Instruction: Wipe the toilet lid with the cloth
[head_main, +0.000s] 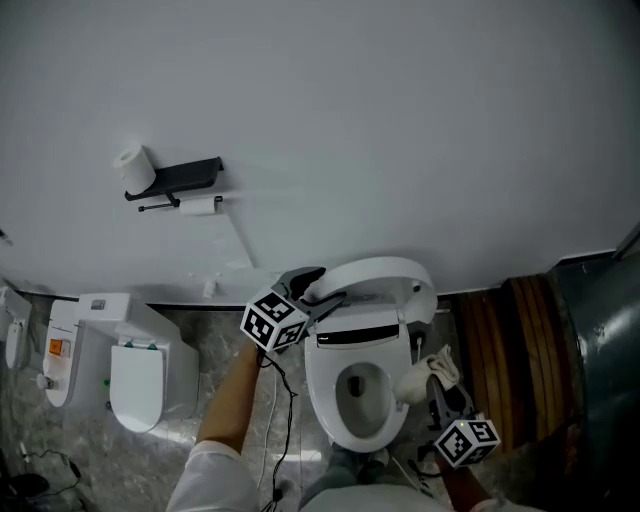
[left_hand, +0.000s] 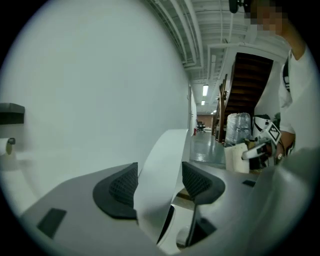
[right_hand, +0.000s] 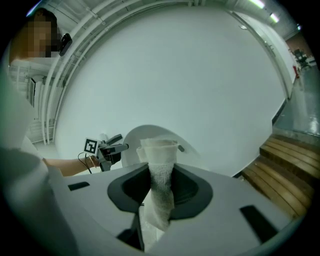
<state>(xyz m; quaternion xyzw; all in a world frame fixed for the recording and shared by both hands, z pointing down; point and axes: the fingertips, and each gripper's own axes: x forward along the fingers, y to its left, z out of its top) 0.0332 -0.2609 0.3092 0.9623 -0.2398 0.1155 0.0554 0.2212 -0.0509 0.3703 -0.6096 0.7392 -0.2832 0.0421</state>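
The white toilet stands against the wall with its lid raised upright. My left gripper is at the lid's left edge. In the left gripper view the lid's edge runs between the jaws of the left gripper; the right pad stands a little apart from it, so the gripper is open. My right gripper hovers at the bowl's right side, shut on a folded white cloth. In the right gripper view the cloth stands up between the pads, with the lid behind.
A smaller white toilet stands at the left. A black paper holder hangs on the wall. Wooden slats and a dark metal panel lie to the right. A black cable trails from the left gripper.
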